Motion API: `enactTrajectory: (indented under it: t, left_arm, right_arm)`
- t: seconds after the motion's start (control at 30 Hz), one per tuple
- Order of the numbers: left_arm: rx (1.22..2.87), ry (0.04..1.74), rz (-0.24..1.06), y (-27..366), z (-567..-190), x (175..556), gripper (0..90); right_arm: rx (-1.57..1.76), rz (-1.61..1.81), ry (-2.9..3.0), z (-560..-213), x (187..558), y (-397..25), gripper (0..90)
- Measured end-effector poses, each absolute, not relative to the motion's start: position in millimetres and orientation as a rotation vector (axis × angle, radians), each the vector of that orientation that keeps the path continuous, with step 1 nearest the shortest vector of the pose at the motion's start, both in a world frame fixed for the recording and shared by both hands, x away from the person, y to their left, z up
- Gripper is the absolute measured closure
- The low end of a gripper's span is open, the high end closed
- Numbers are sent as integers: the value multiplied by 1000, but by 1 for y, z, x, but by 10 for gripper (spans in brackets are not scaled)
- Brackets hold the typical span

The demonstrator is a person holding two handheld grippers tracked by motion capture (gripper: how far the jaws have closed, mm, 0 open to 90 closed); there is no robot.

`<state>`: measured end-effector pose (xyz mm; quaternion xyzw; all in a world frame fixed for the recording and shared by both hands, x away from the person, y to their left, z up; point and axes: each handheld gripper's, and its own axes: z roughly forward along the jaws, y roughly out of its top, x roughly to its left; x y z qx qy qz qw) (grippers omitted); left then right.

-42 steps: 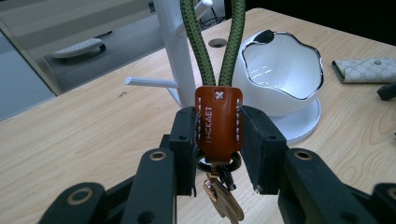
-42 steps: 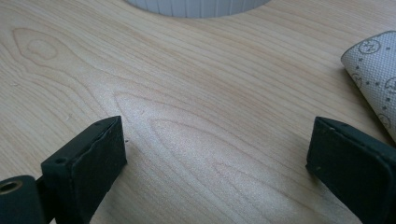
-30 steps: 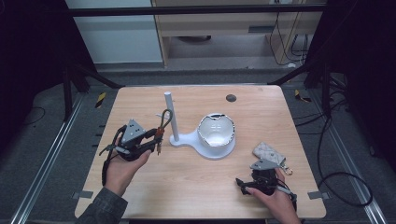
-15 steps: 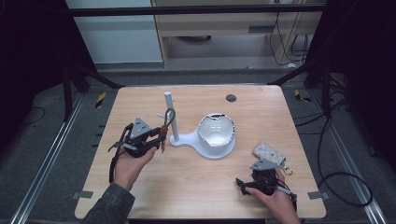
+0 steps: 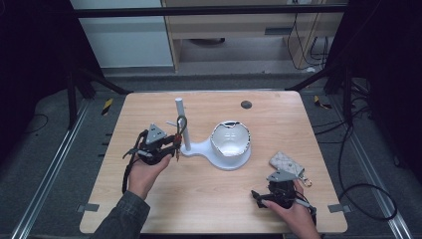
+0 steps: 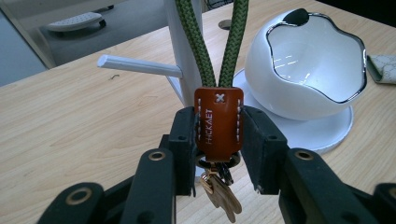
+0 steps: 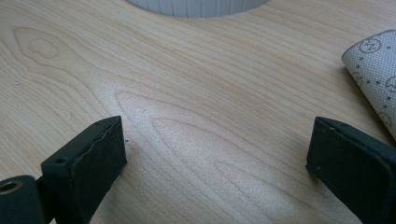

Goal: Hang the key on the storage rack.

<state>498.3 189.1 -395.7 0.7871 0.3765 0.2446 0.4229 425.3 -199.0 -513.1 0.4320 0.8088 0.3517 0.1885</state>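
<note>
My left gripper [image 6: 218, 140], jaws pinching the brown leather tab [image 6: 218, 120] of a green-cord keychain, has moved closer to the white peg stand [image 5: 179, 119]; hanging looks imminent. My right gripper [image 7: 215, 154] rests spread on the wooden table [image 7: 187, 84].

One word reads — "HICKAET" — on the leather tab [image 6: 218, 122].

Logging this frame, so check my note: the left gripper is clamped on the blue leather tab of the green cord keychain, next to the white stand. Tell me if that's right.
Not quite: the leather tab is orange-brown, not blue, as the left gripper view shows. The rest holds: the left gripper is clamped on it, the green cord rises from it, and the white stand is just behind.
</note>
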Motion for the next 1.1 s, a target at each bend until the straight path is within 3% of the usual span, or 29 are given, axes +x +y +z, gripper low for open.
enactTrajectory:
  t: [0.8, 1.1]
  left_arm:
    - [1954, 953, 633, 175, -406, 506, 638]
    - [1958, 945, 637, 175, -406, 500, 576]
  right_arm:
    - [1211, 990, 2278, -513, 425, -199, 46]
    - [1212, 990, 2277, -513, 425, -199, 45]
